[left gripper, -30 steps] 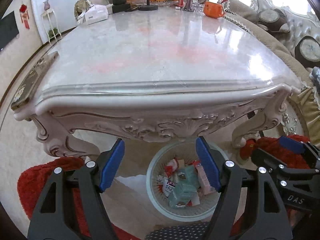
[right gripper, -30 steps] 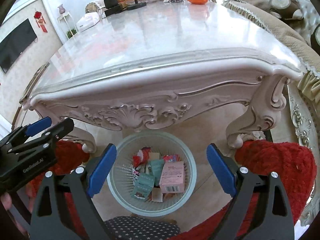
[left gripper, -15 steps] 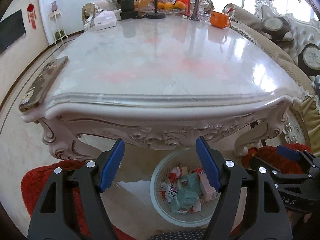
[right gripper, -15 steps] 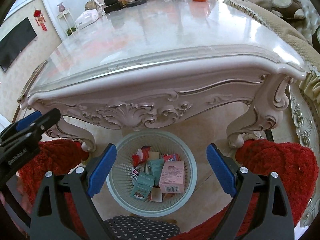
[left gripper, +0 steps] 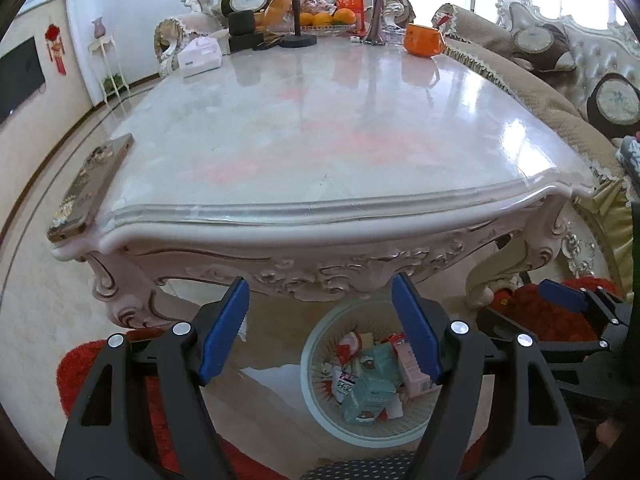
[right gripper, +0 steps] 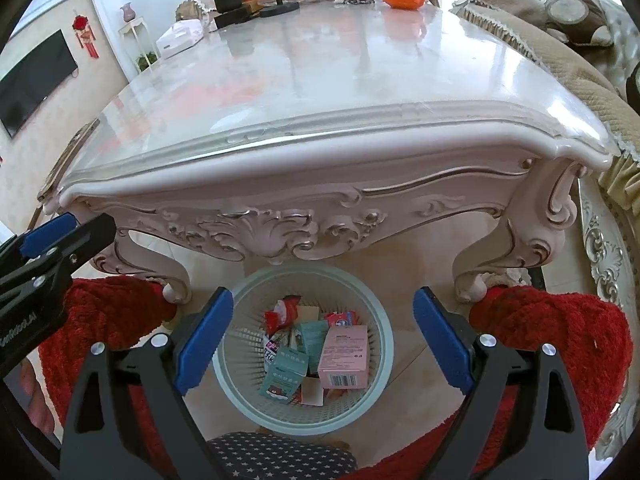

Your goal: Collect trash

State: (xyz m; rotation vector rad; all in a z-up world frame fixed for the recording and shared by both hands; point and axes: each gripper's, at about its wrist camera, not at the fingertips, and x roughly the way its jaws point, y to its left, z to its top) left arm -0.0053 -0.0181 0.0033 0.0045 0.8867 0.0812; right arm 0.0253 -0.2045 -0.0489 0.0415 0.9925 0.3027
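Progress: basket (right gripper: 376, 376) holding boxes, wrappers; table (left gripper: 320, 128) looking cleared, nearly done | left gripper (left gripper: 320, 328), right gripper (right gripper: 323, 336): you're holding both jaws apart, gripping nothing

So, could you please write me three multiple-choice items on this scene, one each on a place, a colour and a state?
1. Where does the pale round plastic mesh wastebasket stand?
A. on the tabletop
B. on the floor by the white carved marble-top table
C. on the sofa

2. What colour is the largest carton in the wastebasket?
A. pink
B. black
C. yellow

3. How is the right claw?
A. shut on a carton
B. open and empty
C. shut on the wastebasket rim

Answers:
1. B, it sits on the tiles below the table edge.
2. A, its barcoded faces are pink.
3. B, nothing lies between its blue pads.
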